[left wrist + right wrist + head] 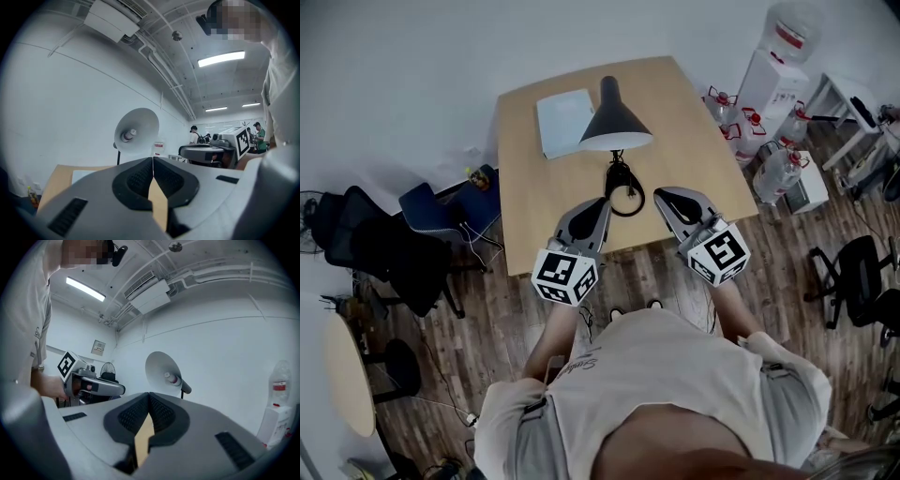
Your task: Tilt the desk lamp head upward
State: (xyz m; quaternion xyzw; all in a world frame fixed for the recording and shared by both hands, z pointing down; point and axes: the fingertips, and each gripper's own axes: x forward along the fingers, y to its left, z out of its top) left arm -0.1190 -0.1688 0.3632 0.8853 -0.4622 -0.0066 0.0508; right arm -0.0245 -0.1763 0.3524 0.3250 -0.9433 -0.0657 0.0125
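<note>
A black desk lamp [614,117] stands mid-table on the wooden table [525,197], its cone shade facing toward me, its cord coiled [623,187] in front. In the left gripper view the lamp's white inner shade and bulb [136,131] show ahead. In the right gripper view the shade [161,371] also faces the camera. My left gripper [602,204] hovers near the table's front edge, jaws shut and empty. My right gripper [661,197] sits beside it, jaws also shut and empty. Both are short of the lamp.
A white book or pad [562,122] lies left of the lamp. A blue chair [450,206] and black chair [380,248] stand left of the table. Water bottles [778,169] and a dispenser [773,66] stand to the right, with office chairs [853,277] beyond.
</note>
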